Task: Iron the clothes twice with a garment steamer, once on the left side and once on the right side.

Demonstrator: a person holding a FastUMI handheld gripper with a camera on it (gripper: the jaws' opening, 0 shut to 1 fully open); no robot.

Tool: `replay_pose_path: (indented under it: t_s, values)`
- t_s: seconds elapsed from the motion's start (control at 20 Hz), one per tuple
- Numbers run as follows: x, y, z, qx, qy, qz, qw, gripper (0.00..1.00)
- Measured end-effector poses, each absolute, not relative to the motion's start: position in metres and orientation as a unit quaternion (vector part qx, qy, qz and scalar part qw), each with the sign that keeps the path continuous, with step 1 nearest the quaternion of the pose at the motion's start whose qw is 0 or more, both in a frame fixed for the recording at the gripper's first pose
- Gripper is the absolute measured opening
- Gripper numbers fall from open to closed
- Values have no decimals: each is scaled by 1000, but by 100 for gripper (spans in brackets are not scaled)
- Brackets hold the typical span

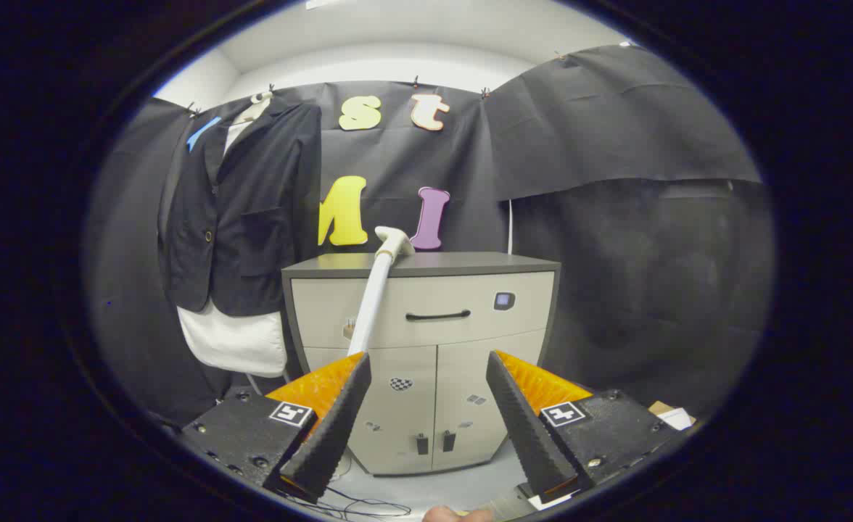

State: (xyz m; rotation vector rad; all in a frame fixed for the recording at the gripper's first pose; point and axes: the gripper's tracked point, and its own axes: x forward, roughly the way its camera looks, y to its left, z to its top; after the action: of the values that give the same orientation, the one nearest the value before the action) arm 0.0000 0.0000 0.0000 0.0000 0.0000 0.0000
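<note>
- The hand-held gripper point(426, 420) has its two dark ribbed fingers point(332, 428), backed in orange, spread wide apart with nothing pinched between them; each black finger base carries a small square black-and-white marker.
- Just below the fingers, a small part of a person's hand point(455, 515) shows, and thin dark cables point(357, 505) lie on the pale floor by the left finger.
- Just ahead of the fingers stands a low grey-and-beige cabinet point(434, 341) with a dark grey top, one drawer with a black bar handle, and two doors beneath; a small dark panel sits at the drawer's right.
- The white garment steamer point(376, 290), a long slim wand with a flat angled head, leans tilted against the cabinet front; its head rests at the front edge of the cabinet top and its lower end runs down behind the left finger.
- To the right of the right finger, a piece of brown cardboard with white paper point(669, 415) lies low down.
- Beyond and left of the cabinet, a dark navy suit jacket over a white shirt point(241, 210) hangs against the black cloth wall point(615, 181), well apart from the steamer's head; the shirt's white hem shows below the jacket.
</note>
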Motion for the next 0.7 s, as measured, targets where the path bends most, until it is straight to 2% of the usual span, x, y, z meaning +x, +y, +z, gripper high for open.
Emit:
replay_pose_path:
  t_s: [0.7]
  values:
    - [6,13,20,1,-3,29,1000,100]
